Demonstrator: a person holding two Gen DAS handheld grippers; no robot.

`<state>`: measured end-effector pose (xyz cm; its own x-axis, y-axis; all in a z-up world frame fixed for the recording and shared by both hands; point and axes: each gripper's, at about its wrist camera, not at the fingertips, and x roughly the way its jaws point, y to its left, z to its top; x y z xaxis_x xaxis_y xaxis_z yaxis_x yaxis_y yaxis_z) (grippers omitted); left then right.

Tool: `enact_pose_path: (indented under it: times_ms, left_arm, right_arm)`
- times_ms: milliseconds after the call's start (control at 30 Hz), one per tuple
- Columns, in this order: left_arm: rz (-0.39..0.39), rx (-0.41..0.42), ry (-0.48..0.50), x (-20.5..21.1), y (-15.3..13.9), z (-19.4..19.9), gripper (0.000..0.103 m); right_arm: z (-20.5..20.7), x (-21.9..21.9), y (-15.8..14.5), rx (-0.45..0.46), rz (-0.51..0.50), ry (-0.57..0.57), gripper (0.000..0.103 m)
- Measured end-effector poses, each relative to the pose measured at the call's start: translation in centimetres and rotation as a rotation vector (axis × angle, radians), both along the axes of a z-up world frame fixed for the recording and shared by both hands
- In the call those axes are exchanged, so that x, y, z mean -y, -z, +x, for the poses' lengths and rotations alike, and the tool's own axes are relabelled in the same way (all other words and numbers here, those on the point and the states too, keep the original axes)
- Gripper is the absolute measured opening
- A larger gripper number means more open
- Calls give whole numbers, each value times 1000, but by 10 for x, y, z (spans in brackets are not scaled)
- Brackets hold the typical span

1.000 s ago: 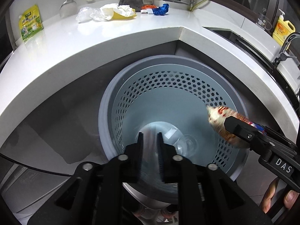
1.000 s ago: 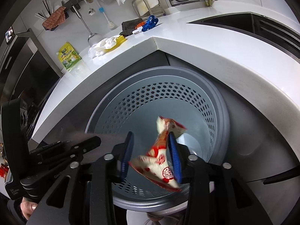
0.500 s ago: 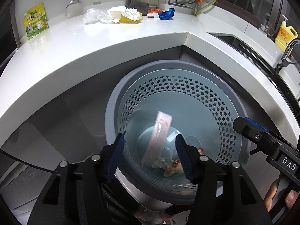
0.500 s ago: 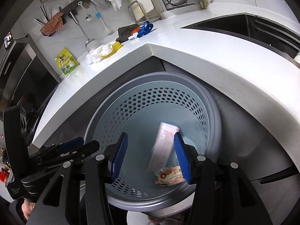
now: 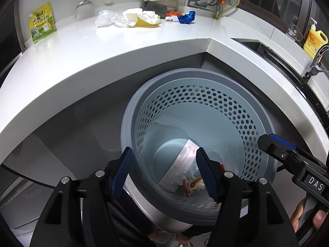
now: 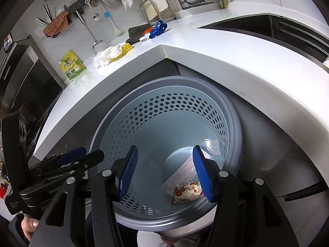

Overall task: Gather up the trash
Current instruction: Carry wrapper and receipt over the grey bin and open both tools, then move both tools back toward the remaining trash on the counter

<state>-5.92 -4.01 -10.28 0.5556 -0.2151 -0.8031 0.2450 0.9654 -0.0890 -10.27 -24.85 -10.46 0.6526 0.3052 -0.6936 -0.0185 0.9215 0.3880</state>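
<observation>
A round grey bin with a perforated blue-grey liner stands on the floor below the counter corner; it also shows in the right wrist view. At its bottom lie a pale flat wrapper and a red-and-white snack packet, the packet also in the right wrist view. My left gripper is open and empty above the bin's near rim. My right gripper is open and empty over the bin; it shows at the right of the left wrist view.
The white L-shaped counter wraps behind the bin. On it lie crumpled white plastic and a yellow item, a blue item and a green-yellow pouch. A black sink sits at the right.
Both grippers opened over the bin. The flat wrapper left the left gripper and the snack packet left the right gripper; both dropped to the bin's bottom. Both grippers have drawn back slightly.
</observation>
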Motion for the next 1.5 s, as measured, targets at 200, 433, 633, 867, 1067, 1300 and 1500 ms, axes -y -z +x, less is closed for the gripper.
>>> enact_pose_path:
  times_ms: [200,433,633,867,1067,1300,1500]
  left_arm:
    - [-4,25,-8,-4,-6,3,76]
    - [-15,80,-30,-13,-26,11,92]
    - [-28,178,-65,-22,-60,35,96]
    - [-13,274,-128,-26,-94,85,97]
    - [-9,306,-173,-26,-112,127,97]
    - [-10,278,-216,-23,-108,167,97]
    - [1,255,-239,-21,-100,186,97]
  right_arm:
    - [2,-1,-3,3,-5,2,57]
    - [13,-6,-14,32,-26,-12,60]
    - [36,-6,-41,101,-56,-30,64]
    - [91,-2,-87,189,-87,-38,72]
    - [152,-2,-113,185,-133,-84,72]
    - [229,-4,-113,124,-209,-148,72]
    - [280,-9,-95,75,-239,-213,72]
